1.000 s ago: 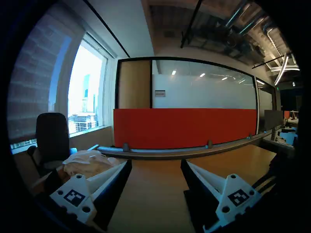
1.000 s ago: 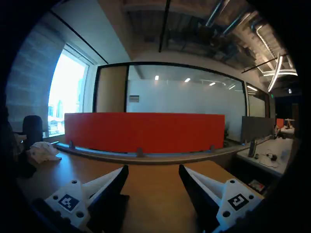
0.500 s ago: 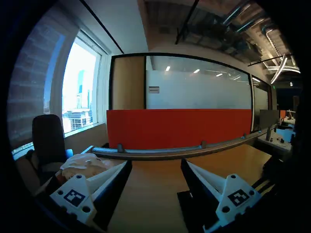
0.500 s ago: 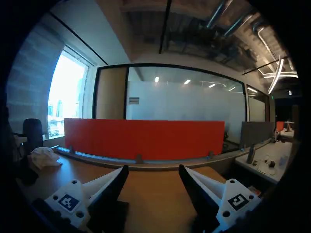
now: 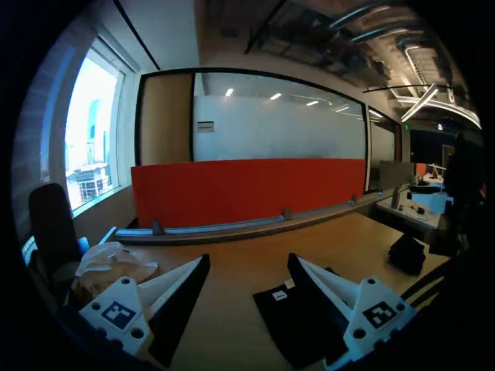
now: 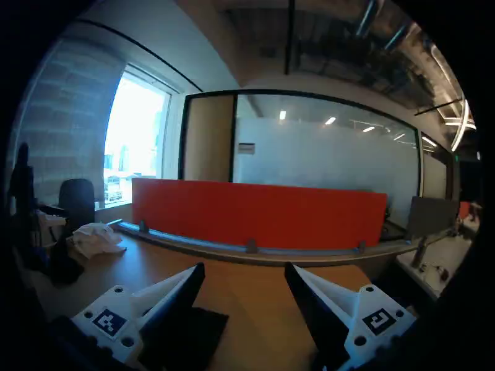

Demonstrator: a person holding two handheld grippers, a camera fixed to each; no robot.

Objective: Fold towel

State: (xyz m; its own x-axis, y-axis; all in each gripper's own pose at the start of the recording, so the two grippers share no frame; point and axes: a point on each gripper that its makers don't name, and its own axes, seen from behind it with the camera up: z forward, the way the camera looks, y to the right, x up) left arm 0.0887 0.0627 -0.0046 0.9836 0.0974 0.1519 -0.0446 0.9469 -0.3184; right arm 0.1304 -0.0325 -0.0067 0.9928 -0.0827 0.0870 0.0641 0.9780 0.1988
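Observation:
A black towel (image 5: 297, 315) lies flat on the wooden desk (image 5: 247, 247), with a small white tag at its near corner. In the left gripper view it sits below and just right of my left gripper (image 5: 247, 263), partly hidden by the right finger. That gripper is open and holds nothing. In the right gripper view the same dark towel (image 6: 201, 324) lies low on the desk beside the left finger. My right gripper (image 6: 244, 267) hangs above the desk, open and holding nothing.
A crumpled white cloth (image 5: 108, 263) lies at the desk's left end beside a dark office chair (image 5: 46, 226). A black bundle (image 5: 407, 253) sits at the right. An orange partition (image 5: 247, 188) with a rail runs along the desk's far edge. Another desk (image 6: 433, 266) stands to the right.
The left gripper view has swung right and dipped, bringing the black towel and the black bundle into sight. The right gripper view has turned left, and the towel's edge now appears below it.

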